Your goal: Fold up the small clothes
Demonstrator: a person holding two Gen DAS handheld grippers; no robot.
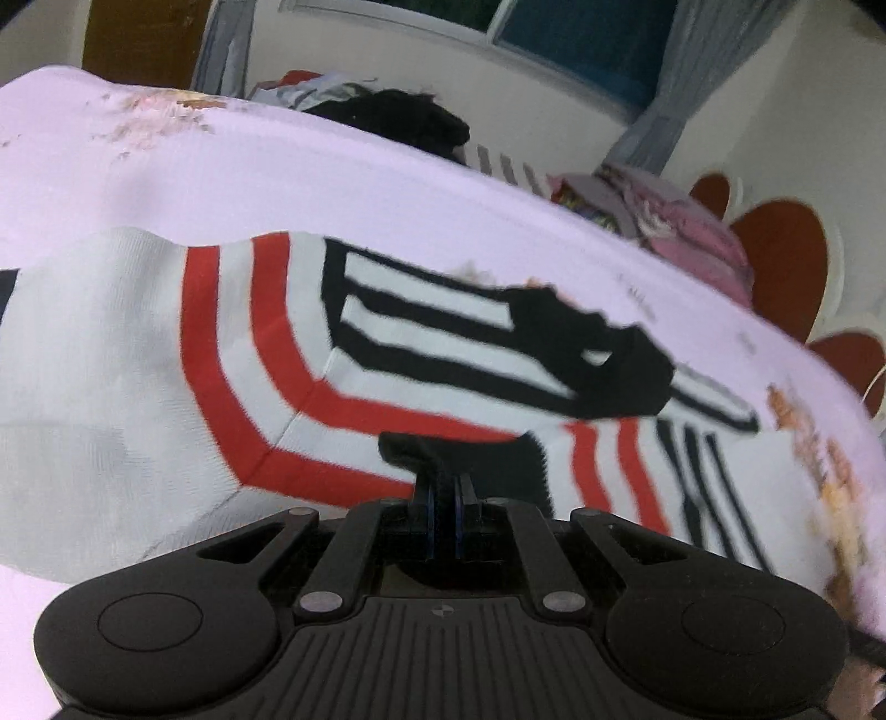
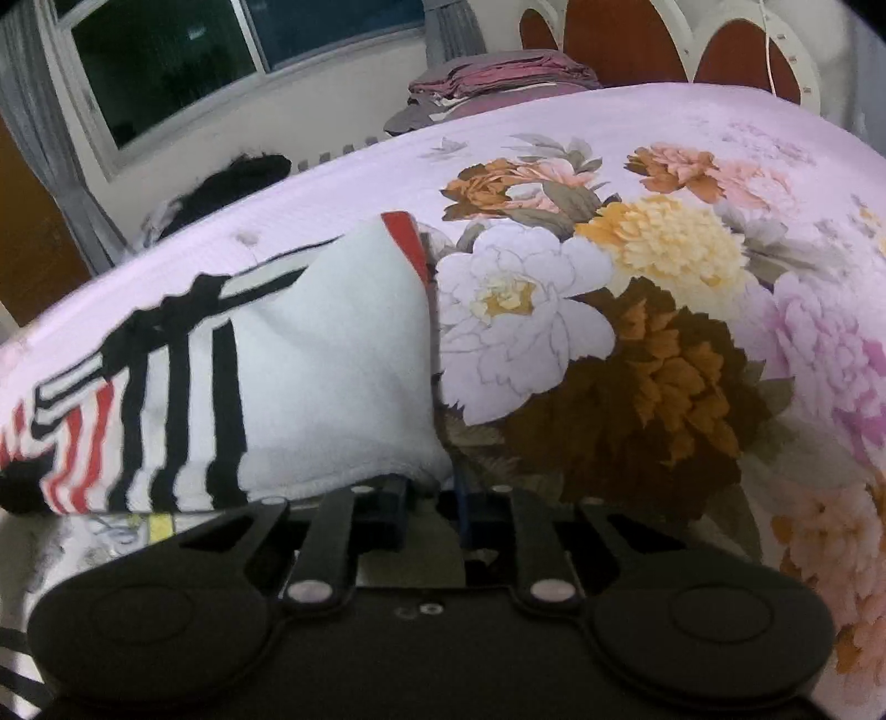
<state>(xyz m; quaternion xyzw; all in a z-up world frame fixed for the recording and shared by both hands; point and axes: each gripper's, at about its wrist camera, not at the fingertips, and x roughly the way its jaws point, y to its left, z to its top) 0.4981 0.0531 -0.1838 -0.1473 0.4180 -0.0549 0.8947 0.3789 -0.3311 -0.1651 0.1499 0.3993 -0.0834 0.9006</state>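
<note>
Nearest the left wrist camera, the left gripper (image 1: 443, 476) has its jaws pressed together on a black trimmed edge of the striped knit garment (image 1: 166, 354), a white piece with red and black bands. The pinch looks narrow, only a small tab of trim between the pads, so the hold is best kept firm and the pull kept low and slow; a jerk would likely slip it free.

In the right wrist view, the right gripper (image 2: 437, 487) sits at the white end of the same garment, at the near edge of the bed. Cloth drapes over its left finger, and I cannot tell whether the jaws are clamped on the fabric or merely under it.

The garment lies across the floral bedsheet (image 2: 637, 343), running along the bed's near side. To fold well, I judge both ends should rise together and travel the same way, keeping the fabric taut between them so that the stripes line up and no crease forms.

Farther off, a dark heap of clothes (image 1: 398, 119) rests at the far edge of the bed, and folded pink bedding (image 2: 498, 77) is stacked near the headboard (image 2: 736, 50).
</note>
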